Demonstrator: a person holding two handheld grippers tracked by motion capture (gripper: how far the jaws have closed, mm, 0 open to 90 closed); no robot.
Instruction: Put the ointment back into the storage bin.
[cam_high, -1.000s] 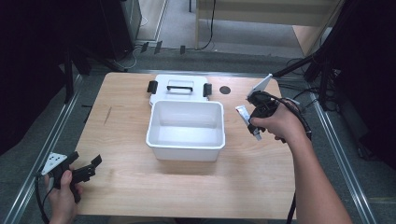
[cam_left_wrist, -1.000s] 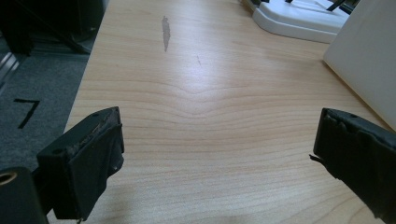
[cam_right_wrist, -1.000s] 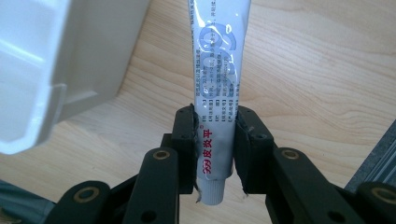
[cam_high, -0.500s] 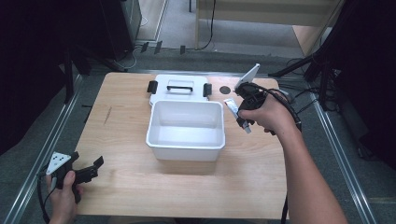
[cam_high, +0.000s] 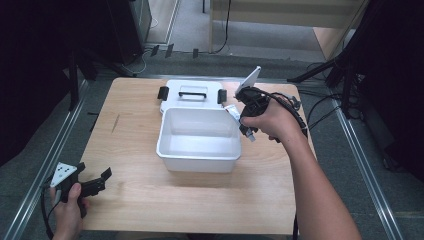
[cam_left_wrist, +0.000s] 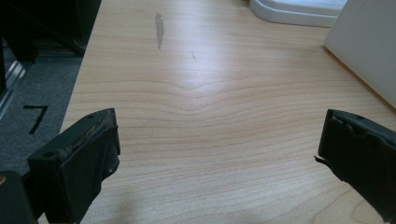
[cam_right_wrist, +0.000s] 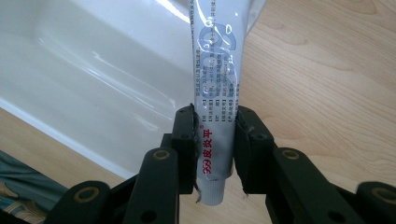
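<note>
Over the white bin's (cam_high: 200, 145) right rim, a tube (cam_right_wrist: 215, 88) clamped in the right tool (cam_right_wrist: 215, 149); left tool (cam_left_wrist: 217, 154) agape.

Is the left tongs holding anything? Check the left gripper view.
No: the left tongs stand wide open over the bare wooden table, with nothing between their jaws.

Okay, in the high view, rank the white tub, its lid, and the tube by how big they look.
1. Tub, largest.
2. Lid, smaller, though the tub partly hides it.
3. Tube, smallest, mostly hidden by the right tool.
</note>
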